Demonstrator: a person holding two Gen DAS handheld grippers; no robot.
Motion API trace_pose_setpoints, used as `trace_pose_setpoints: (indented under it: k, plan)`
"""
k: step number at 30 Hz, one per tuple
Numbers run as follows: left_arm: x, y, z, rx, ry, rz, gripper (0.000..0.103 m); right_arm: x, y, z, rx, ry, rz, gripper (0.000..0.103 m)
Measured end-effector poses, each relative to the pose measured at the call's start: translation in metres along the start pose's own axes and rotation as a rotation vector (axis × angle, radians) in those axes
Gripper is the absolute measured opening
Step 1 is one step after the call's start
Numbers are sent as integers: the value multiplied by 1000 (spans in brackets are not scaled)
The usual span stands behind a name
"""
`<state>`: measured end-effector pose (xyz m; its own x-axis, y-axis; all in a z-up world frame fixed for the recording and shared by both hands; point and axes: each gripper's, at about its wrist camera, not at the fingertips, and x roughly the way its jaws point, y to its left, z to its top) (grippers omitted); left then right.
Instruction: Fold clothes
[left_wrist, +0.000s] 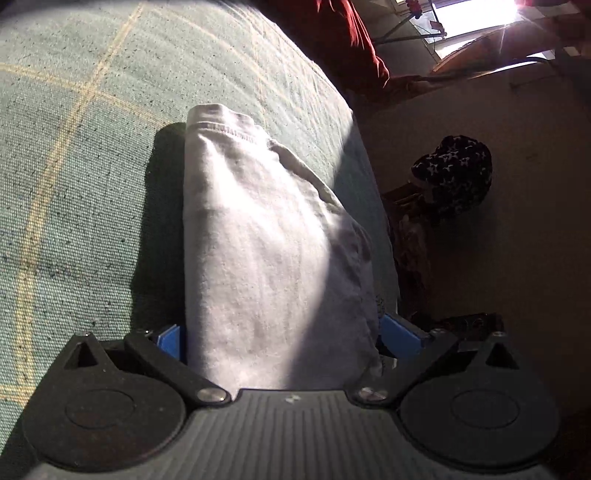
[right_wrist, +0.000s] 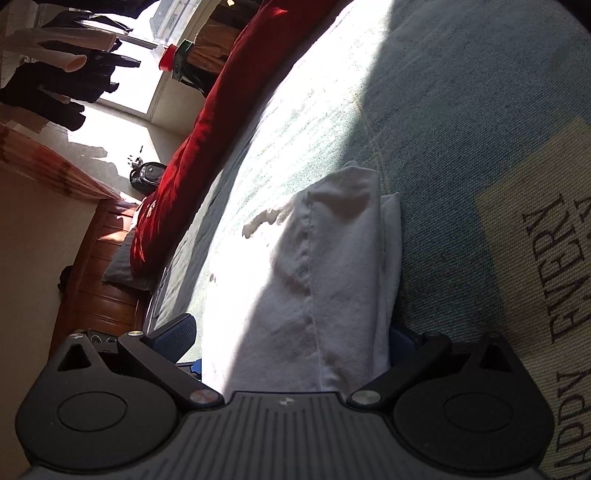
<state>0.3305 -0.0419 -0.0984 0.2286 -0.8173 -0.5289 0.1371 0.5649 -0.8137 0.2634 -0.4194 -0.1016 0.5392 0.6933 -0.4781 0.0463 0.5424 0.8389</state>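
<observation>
Left gripper (left_wrist: 282, 338) fingers clamped on folded white garment (left_wrist: 266, 258); right gripper (right_wrist: 295, 343) likewise; right view alone shows lettered cushion (right_wrist: 546, 295).

Black capitals "HAPPY EVERY" running sideways on a cream panel (right_wrist: 535, 295) of the bed cover (right_wrist: 461, 129), at its right edge in the right wrist view, a second line beside it cut off and unreadable, nothing legible in the left wrist view

L gripper (left_wrist: 280, 332): black ribbed body, 2 round discs, silver screws, blue finger pads | R gripper (right_wrist: 295, 343): same build, blue pads
</observation>
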Motion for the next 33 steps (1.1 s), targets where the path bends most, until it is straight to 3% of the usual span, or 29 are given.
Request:
trace_pose_setpoints:
  k: [4,11,17,25,29,33]
  plan:
    - [5,1,1,-3,16,-13,102,-5,1,-16,-28,25,8,103]
    - [26,-5,19,-1,5,-9,102,12,2,1,-4,0,26,103]
    - [18,0,2,11,0,-59,102,3,2,-15,-12,16,62,103]
    - [19,-2,10,-47,-37,-150,102,10,0,-5,71,13,104,103]
    - [20,-3,14,-75,-54,-192,102,7,9,-11,43,3,129,103]
    - [25,2,4,-52,-28,-116,102,12,-1,-11,46,17,128,103]
